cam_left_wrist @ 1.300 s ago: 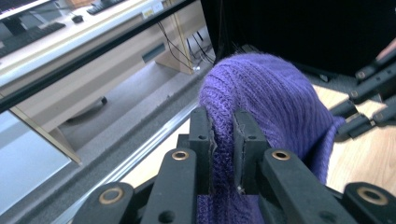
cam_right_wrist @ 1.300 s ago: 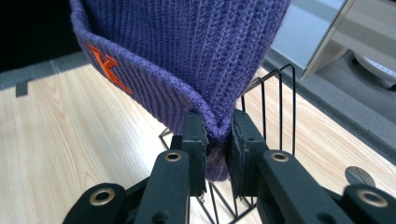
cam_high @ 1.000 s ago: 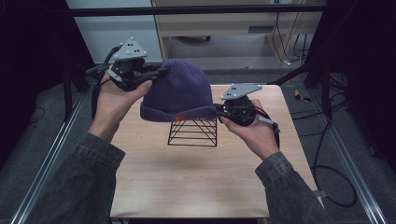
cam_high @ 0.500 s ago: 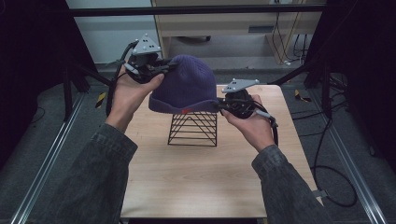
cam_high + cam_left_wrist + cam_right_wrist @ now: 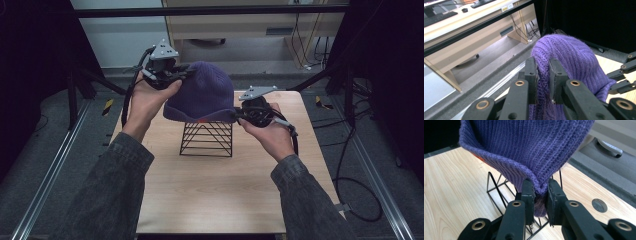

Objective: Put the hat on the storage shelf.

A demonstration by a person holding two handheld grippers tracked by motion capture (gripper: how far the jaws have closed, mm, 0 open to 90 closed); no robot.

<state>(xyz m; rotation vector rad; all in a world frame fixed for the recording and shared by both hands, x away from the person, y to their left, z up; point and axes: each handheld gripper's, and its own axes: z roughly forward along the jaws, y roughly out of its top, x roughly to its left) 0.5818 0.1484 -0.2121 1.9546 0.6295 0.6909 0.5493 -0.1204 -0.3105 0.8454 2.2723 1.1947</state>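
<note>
The desk (image 5: 200, 200) is a pale wooden top, bare apart from one black wire stand (image 5: 206, 138) set toward its far middle, so there is wide open room on the near side and to either side of the stand. Its far edge lies just behind the stand, with grey floor and a metal rail beyond.

Over the stand a purple knit beanie (image 5: 205, 95) is held spread between two grips, its opening facing down. That seems meant to keep the brim wide enough to drop over the frame. The brim hangs right at the stand's top; whether it touches the wire is hard to tell.

The left hand-held gripper (image 5: 175, 75) is closed on a fold of knit high on the far-left side of the beanie (image 5: 564, 60), fabric pinched between its pads. The right hand-held gripper (image 5: 241, 114) is clamped on the brim at the right, lower down, where the beanie (image 5: 524, 145) gathers into a peak between the jaws, the wire stand (image 5: 499, 187) showing below.

The higher left grip leaves the hat tilted; levelling it looks like the likely next need.
</note>
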